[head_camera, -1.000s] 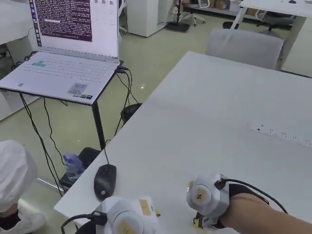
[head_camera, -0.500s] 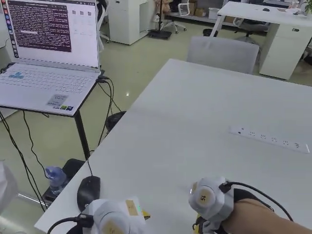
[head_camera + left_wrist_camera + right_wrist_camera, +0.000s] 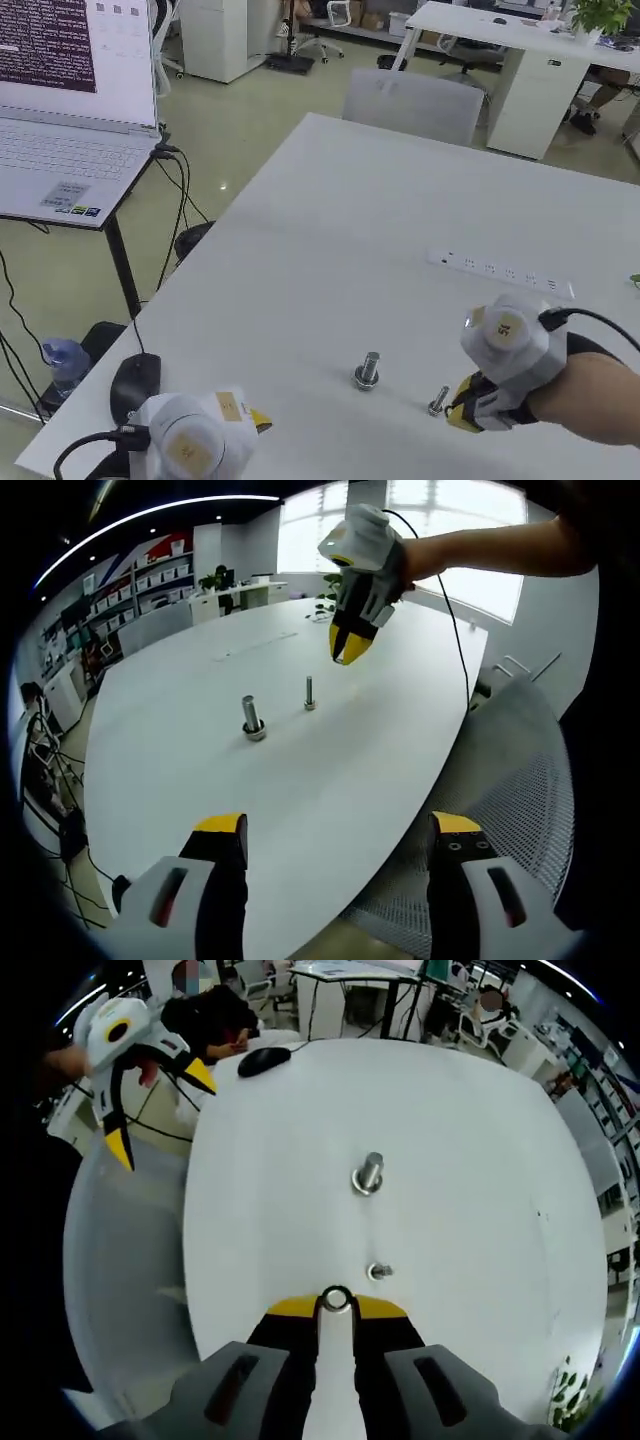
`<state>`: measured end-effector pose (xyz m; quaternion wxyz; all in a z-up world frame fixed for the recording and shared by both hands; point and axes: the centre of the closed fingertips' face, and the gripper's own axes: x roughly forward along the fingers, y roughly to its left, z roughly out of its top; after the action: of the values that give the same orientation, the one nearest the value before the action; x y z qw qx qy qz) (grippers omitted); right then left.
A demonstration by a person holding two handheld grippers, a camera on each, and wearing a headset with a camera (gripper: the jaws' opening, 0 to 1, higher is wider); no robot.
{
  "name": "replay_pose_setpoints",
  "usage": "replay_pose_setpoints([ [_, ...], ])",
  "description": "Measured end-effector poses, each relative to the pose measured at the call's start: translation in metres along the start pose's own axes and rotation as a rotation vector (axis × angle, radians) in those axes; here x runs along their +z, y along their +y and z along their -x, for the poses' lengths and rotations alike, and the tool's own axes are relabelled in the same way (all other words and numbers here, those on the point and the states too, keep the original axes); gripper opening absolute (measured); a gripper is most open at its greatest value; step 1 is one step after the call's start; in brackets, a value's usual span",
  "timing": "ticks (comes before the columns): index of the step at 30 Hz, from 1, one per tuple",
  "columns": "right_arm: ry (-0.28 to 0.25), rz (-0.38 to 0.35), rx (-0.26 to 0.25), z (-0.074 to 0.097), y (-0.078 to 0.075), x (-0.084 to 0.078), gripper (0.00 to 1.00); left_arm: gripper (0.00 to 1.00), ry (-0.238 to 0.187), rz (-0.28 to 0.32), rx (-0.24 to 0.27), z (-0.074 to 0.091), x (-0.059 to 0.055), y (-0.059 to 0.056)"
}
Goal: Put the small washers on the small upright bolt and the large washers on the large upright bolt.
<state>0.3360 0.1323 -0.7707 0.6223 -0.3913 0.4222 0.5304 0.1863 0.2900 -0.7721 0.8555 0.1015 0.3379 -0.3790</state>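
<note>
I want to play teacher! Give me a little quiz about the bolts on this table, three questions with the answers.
1. True or false: the right tool holds a washer.
2. Which stands nearer the right tool, the big bolt or the small bolt?
3. The jaws of the left tool are: A open, B shut, C holding a bolt.
Key: 1 true; 2 the small bolt; 3 A.

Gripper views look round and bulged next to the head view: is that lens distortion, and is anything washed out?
Yes, fisheye distortion: in the left gripper view the table bows and the windows are blown out white; in the right gripper view the table bulges, yet the large bolt and small bolt are sharp; the head view shows straight lines.
</note>
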Motion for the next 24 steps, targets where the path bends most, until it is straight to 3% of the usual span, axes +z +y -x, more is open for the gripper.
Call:
replay_pose_setpoints([
  [8, 0.002, -0.001, -0.015, -0.007, -0.018, 0.001, 0.13, 0.72, 0.011, 0.007, 0.011, -0.002, -0.001, 0.002],
  [24, 0.055, 0.012, 0.004, -0.046, -0.039, 0.007, 0.13, 0.72, 0.033, 0.022, 0.019, -0.004, -0.008, 0.006],
])
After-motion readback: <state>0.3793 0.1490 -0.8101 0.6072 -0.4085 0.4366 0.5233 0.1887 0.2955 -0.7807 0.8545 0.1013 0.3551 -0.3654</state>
